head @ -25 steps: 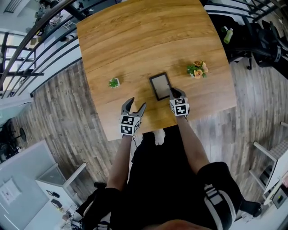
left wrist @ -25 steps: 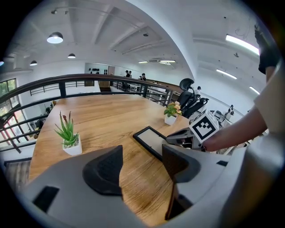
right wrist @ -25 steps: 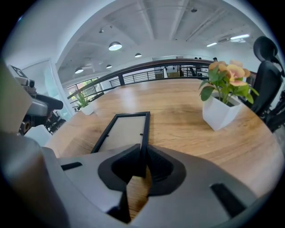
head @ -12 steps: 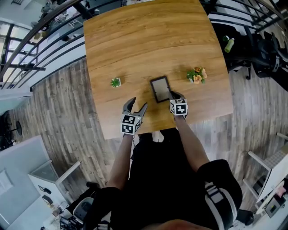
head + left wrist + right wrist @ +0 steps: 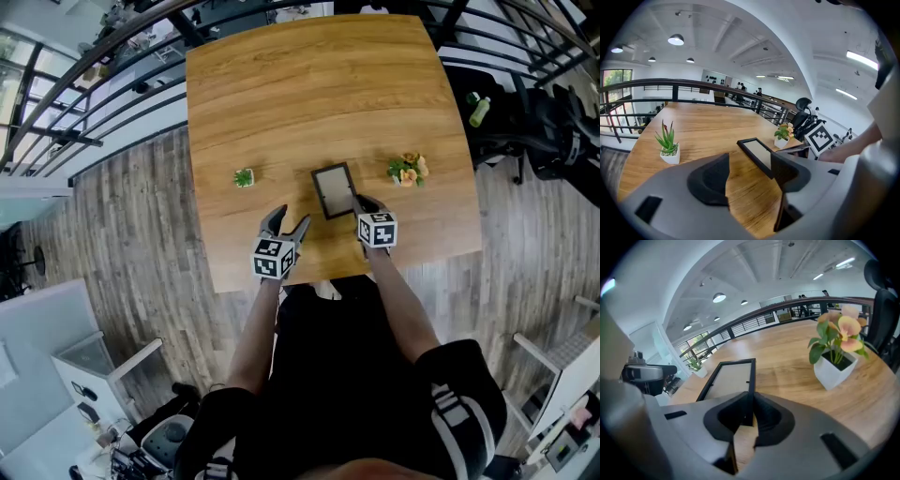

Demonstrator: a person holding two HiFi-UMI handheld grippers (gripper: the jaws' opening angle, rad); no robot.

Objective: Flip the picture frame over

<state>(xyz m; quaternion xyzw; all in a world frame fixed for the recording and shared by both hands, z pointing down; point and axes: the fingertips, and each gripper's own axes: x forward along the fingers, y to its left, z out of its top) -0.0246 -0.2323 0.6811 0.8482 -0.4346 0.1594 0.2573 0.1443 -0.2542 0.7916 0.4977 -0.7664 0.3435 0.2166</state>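
A black picture frame [image 5: 334, 190] with a pale panel lies near the front of the wooden table [image 5: 309, 84]. My right gripper [image 5: 360, 203] is shut on its right edge; in the right gripper view the jaws [image 5: 751, 401] pinch the dark border of the frame [image 5: 729, 380]. In the left gripper view the frame [image 5: 757, 151] looks tilted, with that held edge a little off the wood. My left gripper [image 5: 287, 225] hovers open to the frame's lower left, its jaws [image 5: 750, 171] apart with nothing between them.
A small spiky plant in a white pot [image 5: 244, 177] stands left of the frame. A flower pot [image 5: 409, 171] stands right of it, close to my right gripper. Black chairs [image 5: 553, 122] and a railing [image 5: 112, 84] border the table.
My right gripper has risen slightly with the frame's edge still in its jaws. The left gripper stays open beside the frame, drifted a little.
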